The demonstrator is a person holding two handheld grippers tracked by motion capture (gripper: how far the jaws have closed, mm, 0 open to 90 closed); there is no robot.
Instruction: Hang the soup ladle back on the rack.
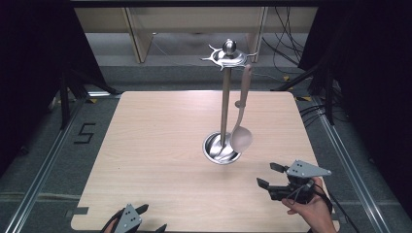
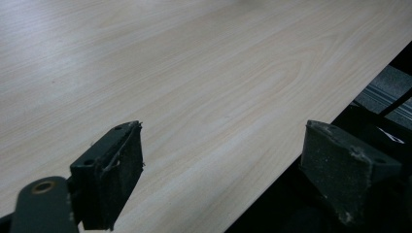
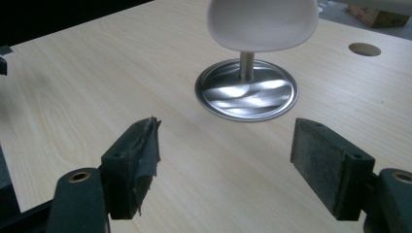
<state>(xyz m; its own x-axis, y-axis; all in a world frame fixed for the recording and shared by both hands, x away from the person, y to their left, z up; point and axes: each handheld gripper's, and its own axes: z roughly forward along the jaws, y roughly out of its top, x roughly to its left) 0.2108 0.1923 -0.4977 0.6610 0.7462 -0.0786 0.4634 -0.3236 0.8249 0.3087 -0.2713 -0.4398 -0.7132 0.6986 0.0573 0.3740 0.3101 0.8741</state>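
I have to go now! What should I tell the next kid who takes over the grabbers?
Left gripper: open, holding nothing, at the near left edge of the table.
Right gripper: open, holding nothing, low over the table near the right front, pointing at the stand.
Things: the metal stand is upright mid-table. The ladle hangs from a hook at the top of the stand, its bowl just above the round base.
Done: the ladle looks hung up, and nothing is gripped.
Left: probably nothing but pulling the hands back; if the ladle has to come off, the right gripper is the closer one.
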